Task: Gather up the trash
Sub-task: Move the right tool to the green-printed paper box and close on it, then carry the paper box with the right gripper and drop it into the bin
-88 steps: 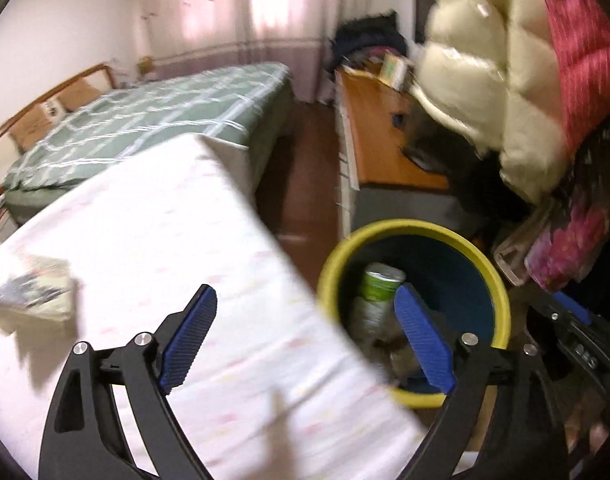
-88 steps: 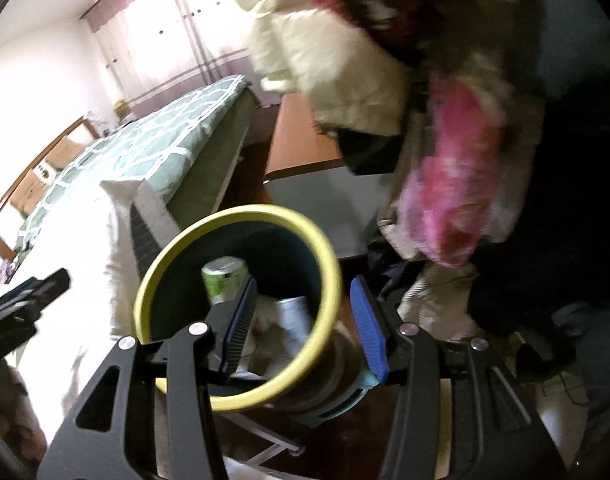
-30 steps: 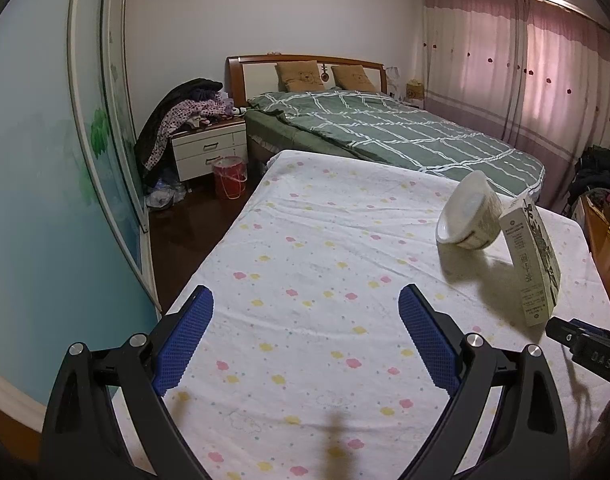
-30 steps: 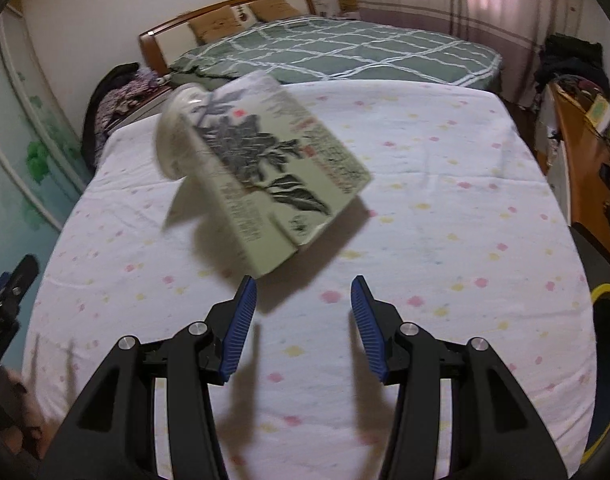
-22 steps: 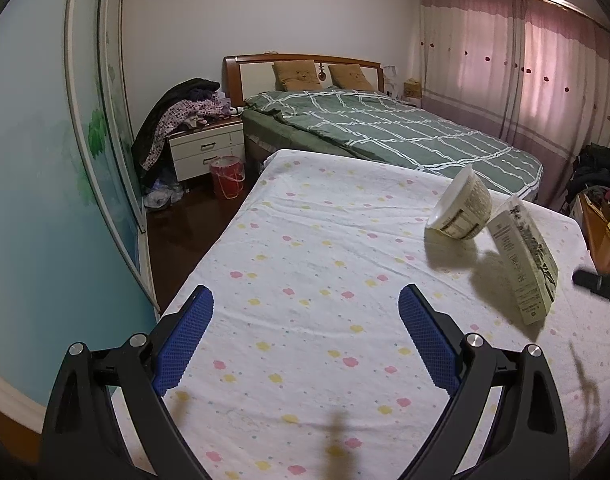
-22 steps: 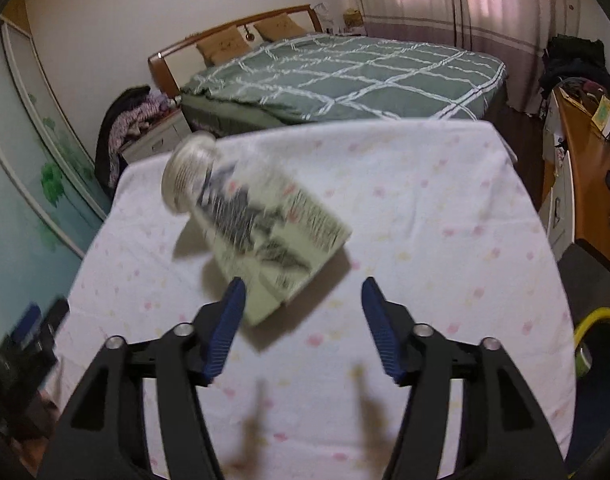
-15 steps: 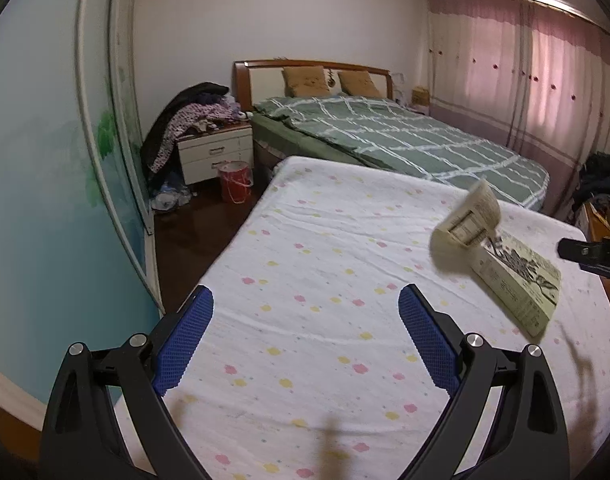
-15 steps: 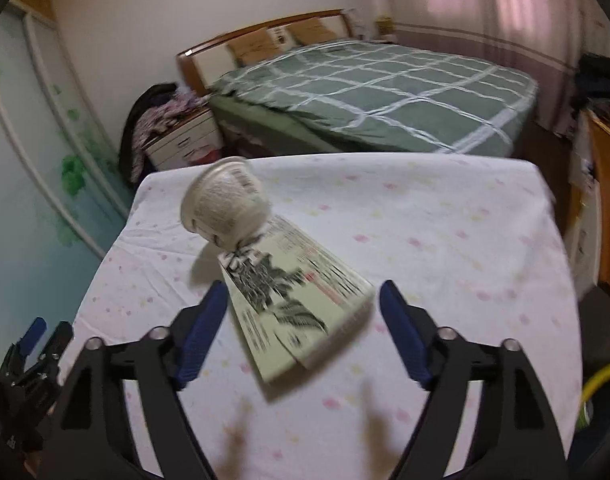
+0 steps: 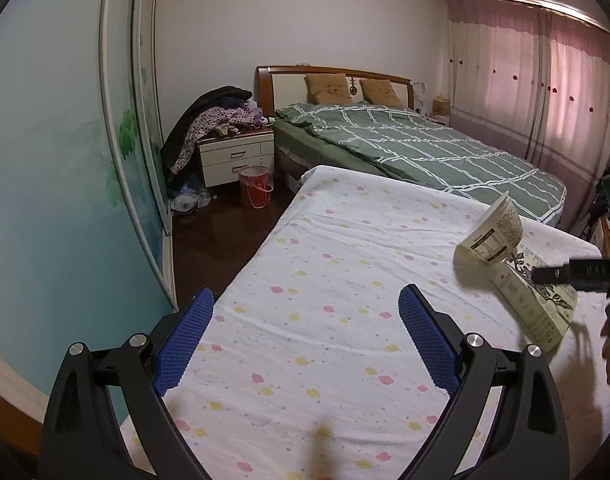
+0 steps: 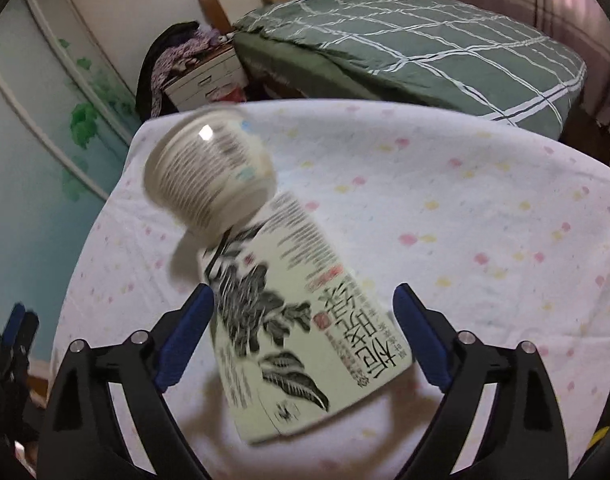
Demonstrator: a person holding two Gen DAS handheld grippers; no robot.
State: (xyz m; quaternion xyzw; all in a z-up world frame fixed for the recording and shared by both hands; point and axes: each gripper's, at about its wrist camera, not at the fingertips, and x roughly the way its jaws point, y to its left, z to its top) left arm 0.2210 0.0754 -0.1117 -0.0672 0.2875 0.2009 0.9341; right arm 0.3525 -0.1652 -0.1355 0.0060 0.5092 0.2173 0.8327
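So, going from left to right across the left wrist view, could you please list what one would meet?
Painted wardrobe door → clothes pile → white nightstand → red bucket → green bed → paper cup → printed carton → right gripper.

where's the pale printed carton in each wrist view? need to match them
Left wrist: pale printed carton at the far right edge, lying on the dotted white sheet.
Right wrist: lower centre, between the open right claw fingers.
Shared landmark: round paper cup touching the carton's far end.
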